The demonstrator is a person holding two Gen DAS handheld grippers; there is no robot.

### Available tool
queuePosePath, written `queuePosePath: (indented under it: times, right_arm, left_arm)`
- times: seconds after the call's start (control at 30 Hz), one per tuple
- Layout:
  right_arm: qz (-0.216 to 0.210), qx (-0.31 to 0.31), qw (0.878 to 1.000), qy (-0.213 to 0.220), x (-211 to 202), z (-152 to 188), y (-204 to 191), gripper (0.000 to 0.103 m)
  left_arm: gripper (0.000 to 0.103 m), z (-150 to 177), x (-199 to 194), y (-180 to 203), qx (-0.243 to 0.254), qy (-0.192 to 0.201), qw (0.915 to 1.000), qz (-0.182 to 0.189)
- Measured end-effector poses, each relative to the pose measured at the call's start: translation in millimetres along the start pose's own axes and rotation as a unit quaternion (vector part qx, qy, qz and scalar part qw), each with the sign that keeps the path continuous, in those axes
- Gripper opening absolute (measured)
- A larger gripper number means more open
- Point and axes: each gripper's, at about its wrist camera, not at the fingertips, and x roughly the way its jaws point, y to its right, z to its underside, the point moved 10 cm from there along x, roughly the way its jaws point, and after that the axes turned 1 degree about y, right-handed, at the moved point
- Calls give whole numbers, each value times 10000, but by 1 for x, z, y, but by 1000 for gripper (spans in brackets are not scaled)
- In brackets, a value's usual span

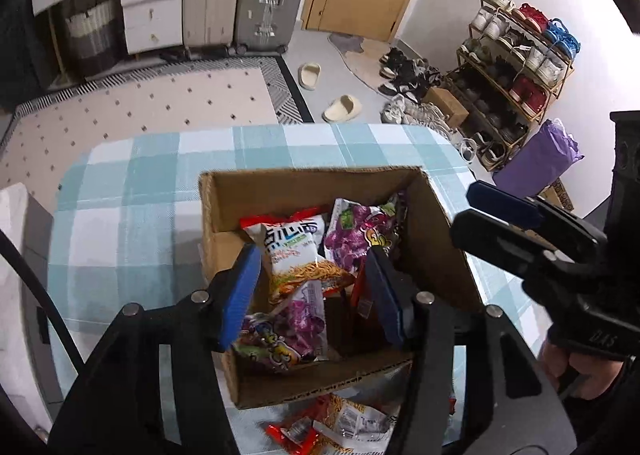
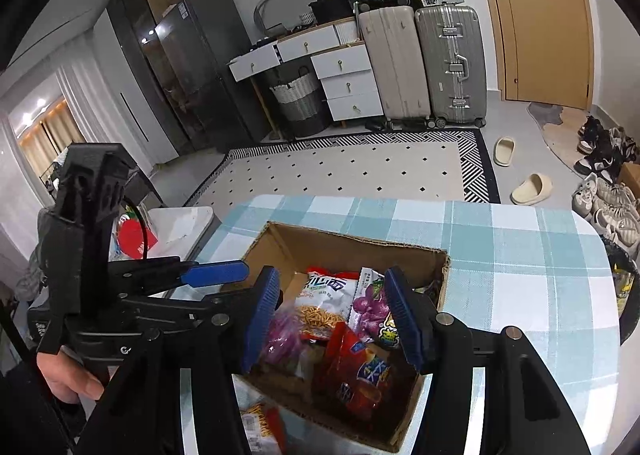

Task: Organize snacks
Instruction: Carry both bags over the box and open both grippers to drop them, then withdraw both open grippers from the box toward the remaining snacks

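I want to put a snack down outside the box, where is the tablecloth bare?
Bare checked tablecloth lies beyond and right of the cardboard box, and to its left in the left wrist view. Crowded: inside the box, and the near edge, where a noodle packet lies.

My grippers are matt black plastic with ribbed blue pads [image 2: 262, 313]. The box [image 1: 304, 183] is rough brown cardboard, its cut edges showing corrugation. The snack packets [image 1: 294, 251] inside are glossy, crinkled plastic film. The tablecloth [image 1: 132, 191] looks like woven checked cloth, matt.
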Motion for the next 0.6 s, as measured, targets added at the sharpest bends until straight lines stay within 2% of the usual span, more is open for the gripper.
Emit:
queuePosePath:
  times: [0.27,0.33,0.4,0.5,0.57,0.6]
  right_arm:
    - [-53,18,9998,189,-39,4,-10,58]
    - [-95,56,9995,286,-54,5,-13,68]
    - [-92,28,9989,451,-72,7,-17,72]
    - [4,-137,9981,600,-95,11,-25,72]
    - [35,-232,9972,707,-110,16,-32,78]
    - [33,-252,9965,799,-119,18,-36,84]
  left_arm:
    - [54,15,-50,10,68,318,9994,-131]
    - [57,22,-64,13,63,463,9988,-158]
    - [63,30,-80,14,29,618,9978,-244]
    - [65,42,-106,14,-15,844,9957,-391]
    - [71,48,-125,18,-15,1045,9933,-488]
    - [72,50,-133,20,-15,1146,9920,-526]
